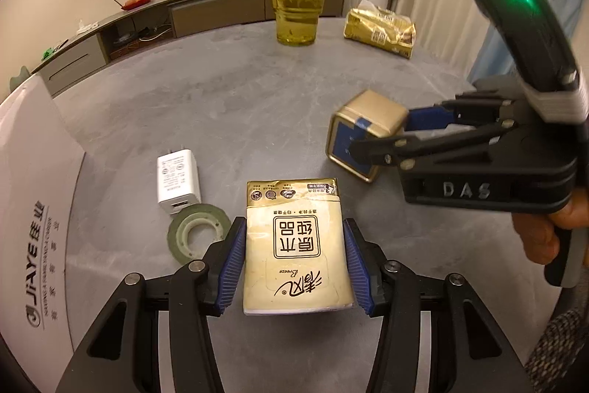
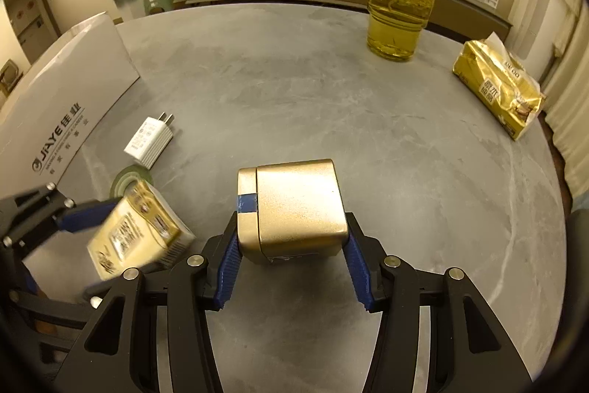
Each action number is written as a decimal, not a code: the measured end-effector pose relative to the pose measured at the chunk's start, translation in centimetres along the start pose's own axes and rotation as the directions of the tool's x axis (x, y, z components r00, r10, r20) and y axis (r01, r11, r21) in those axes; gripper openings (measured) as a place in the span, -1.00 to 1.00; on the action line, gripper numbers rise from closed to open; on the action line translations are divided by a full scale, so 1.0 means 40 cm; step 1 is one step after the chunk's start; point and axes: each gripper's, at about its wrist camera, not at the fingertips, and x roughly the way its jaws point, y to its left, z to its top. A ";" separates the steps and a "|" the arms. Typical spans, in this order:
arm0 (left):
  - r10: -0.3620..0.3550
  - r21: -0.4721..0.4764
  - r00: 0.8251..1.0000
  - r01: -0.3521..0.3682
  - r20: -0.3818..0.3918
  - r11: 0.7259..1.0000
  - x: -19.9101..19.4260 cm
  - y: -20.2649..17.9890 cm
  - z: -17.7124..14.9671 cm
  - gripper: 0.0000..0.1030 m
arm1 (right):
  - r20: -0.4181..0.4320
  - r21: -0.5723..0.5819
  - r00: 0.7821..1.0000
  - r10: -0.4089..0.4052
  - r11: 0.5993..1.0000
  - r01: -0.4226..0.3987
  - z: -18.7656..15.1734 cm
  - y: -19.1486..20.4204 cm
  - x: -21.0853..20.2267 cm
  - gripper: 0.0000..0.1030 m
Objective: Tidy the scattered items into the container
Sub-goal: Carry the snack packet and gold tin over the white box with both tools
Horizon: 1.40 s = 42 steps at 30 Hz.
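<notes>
My left gripper is shut on a small cream-and-gold tissue pack, its blue pads pressed on both long sides; the same pack shows blurred at the left of the right wrist view. My right gripper is shut on a gold tin box with blue tape, also seen held at the right in the left wrist view. A white charger and a green tape roll lie on the grey table. The white box container stands at the left.
A yellow glass tumbler stands at the far side of the table, with a large gold tissue bag to its right. A hand grips the right tool. A long low cabinet runs along the wall behind.
</notes>
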 end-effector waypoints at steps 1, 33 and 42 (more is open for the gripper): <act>0.000 -0.008 1.000 0.000 0.005 1.000 -0.012 0.002 -0.001 0.01 | 0.003 -0.012 1.000 -0.007 1.000 0.007 -0.003 0.006 -0.005 0.05; 0.044 -0.137 0.999 -0.041 0.018 0.990 -0.277 0.082 -0.180 0.01 | -0.022 -0.083 0.998 0.062 0.995 -0.063 -0.127 0.226 -0.109 0.05; 0.024 -0.159 0.999 -0.017 0.038 0.987 -0.317 0.091 -0.202 0.01 | -0.001 -0.060 0.998 0.067 0.996 -0.067 -0.179 0.259 -0.152 0.05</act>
